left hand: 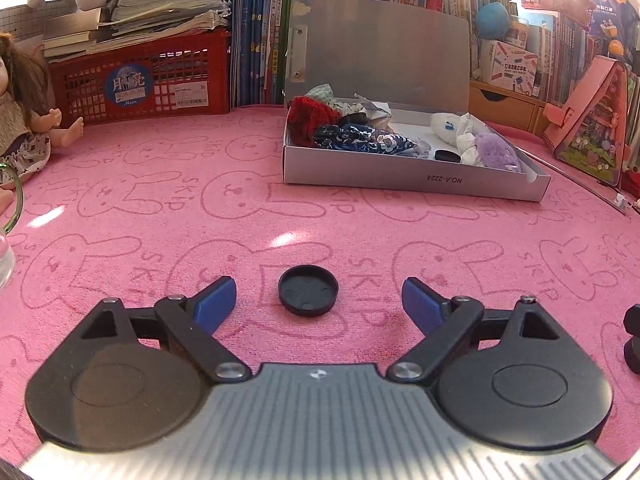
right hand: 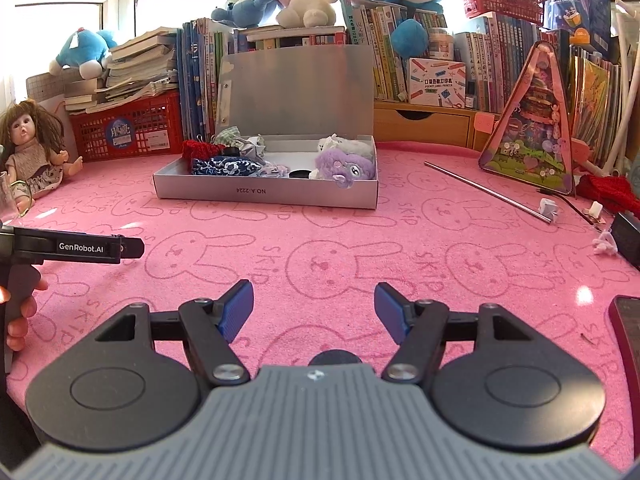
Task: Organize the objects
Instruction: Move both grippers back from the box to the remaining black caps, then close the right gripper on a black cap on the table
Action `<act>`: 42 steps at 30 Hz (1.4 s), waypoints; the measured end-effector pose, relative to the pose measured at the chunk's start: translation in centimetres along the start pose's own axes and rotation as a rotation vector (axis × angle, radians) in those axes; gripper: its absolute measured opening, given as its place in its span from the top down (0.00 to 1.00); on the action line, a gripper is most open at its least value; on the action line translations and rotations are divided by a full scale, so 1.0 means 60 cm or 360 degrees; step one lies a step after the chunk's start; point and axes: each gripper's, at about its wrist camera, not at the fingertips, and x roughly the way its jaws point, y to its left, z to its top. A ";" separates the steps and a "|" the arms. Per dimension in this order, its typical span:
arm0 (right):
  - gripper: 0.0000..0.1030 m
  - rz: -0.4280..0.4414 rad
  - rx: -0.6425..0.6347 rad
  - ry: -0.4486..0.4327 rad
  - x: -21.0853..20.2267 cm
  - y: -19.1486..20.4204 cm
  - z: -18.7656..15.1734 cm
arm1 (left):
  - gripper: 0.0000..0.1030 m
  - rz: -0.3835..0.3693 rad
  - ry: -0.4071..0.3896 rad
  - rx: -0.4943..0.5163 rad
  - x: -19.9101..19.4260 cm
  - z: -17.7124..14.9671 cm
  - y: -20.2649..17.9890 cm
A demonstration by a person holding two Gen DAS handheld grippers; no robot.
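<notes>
A small black round cap (left hand: 308,290) lies on the pink bunny-print cloth, just ahead of and between the blue pads of my left gripper (left hand: 319,300), which is open and empty. My right gripper (right hand: 314,307) is open and empty above the cloth; a dark round thing (right hand: 335,357) peeks out just under its body. An open grey box (left hand: 414,181) with its lid up holds fabric pouches, a purple plush (right hand: 346,165), a white plush and a black cap. The box also shows in the right wrist view (right hand: 265,193). The left gripper's body (right hand: 72,247) shows at the left there.
A doll (right hand: 30,148) sits at the far left by a red basket (right hand: 128,130) under stacked books. A metal rod (right hand: 486,191), a pink triangular toy case (right hand: 534,136), red knitwear and small white bits lie at right. Books and plush toys line the back. A glass (left hand: 6,248) stands at left.
</notes>
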 end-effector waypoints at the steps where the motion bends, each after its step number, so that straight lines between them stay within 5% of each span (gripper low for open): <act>1: 0.24 -0.0013 0.0002 0.0004 -0.002 -0.001 -0.005 | 0.10 0.0003 0.0001 0.0005 0.000 0.000 -0.001; 12: 0.29 -0.0089 0.0038 0.0009 -0.023 -0.009 -0.049 | 0.09 0.0041 0.0026 0.0060 0.004 -0.001 -0.012; 21: 0.64 -0.0064 0.0037 0.0032 -0.025 -0.007 -0.058 | 0.09 0.0044 0.0026 0.0062 0.004 -0.001 -0.012; 30: 0.65 -0.0027 0.0016 -0.0011 -0.023 0.006 -0.044 | 0.04 0.0096 0.0042 0.0037 0.006 -0.001 -0.012; 38: 0.65 0.0019 0.0026 -0.0023 -0.007 0.016 -0.026 | 0.39 0.0138 0.0007 -0.0030 0.000 0.008 -0.004; 42: 0.64 0.0043 0.0034 -0.0020 0.002 0.022 -0.017 | 0.42 0.0157 -0.0001 -0.0001 0.002 0.007 -0.008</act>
